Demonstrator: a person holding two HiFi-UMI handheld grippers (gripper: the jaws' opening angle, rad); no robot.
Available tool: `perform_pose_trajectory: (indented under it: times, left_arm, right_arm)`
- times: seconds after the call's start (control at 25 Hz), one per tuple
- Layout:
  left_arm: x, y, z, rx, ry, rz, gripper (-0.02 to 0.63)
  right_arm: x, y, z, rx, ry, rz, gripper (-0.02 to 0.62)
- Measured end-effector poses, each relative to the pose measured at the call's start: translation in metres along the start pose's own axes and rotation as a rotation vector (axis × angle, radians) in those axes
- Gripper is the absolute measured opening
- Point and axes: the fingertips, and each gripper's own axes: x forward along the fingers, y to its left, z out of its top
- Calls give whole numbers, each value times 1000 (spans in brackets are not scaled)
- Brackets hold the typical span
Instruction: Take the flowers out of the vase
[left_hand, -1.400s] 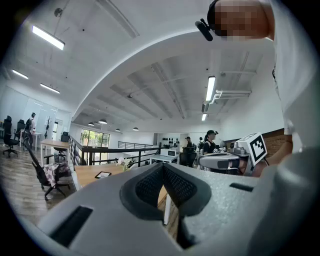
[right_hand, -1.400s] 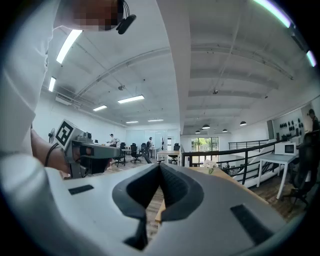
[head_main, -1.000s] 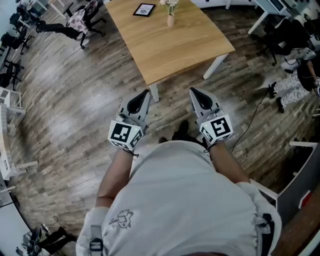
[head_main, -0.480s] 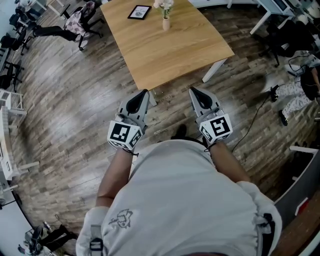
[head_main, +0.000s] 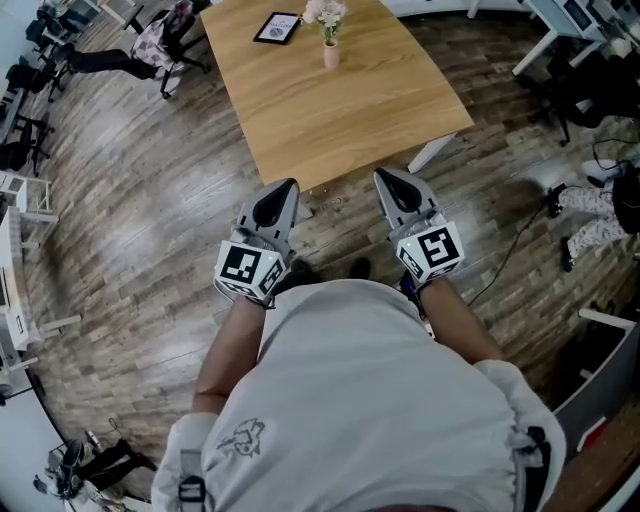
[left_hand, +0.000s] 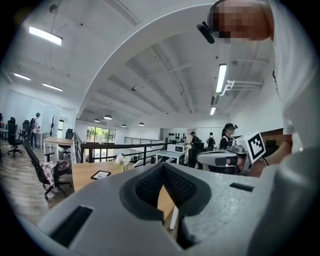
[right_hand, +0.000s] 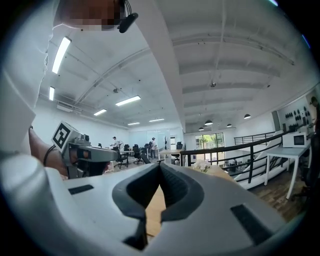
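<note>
Head view: the left gripper (head_main: 285, 188) and right gripper (head_main: 388, 180) were side by side, level, in front of the person's torso. Both were over the wood floor (head_main: 150, 200), just short of the near edge of the table (head_main: 350, 110). Both sets of jaws tapered to a closed point. The vase (head_main: 330, 55) stood upright toward the table's far side with the flowers (head_main: 326, 14) in it. A dark tablet (head_main: 277, 27) lay flat near it on the left. The vase was well apart from both grippers.

Left gripper view: the jaws met at the tips with nothing between them. Past them were the tabletop, the tablet and the pale flowers. The vase itself was too small to make out. The right gripper's marker cube showed at the right.

Right gripper view: the jaws were pressed together and empty. The flowers sat on the table just right of the jaw tip, far off. The left gripper showed at the left edge.
</note>
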Motion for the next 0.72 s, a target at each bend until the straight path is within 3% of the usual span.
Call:
perform_pose_trajectory:
  times: [0.32,0.72]
  left_arm:
    - [37,46,3,0,-7,-26,4]
    - [74,129,21,12,-30,-125,4]
  right_arm:
    - [41,-23,-8,17,22,-28,5]
    - [121,-38,4,20,28,-143,5]
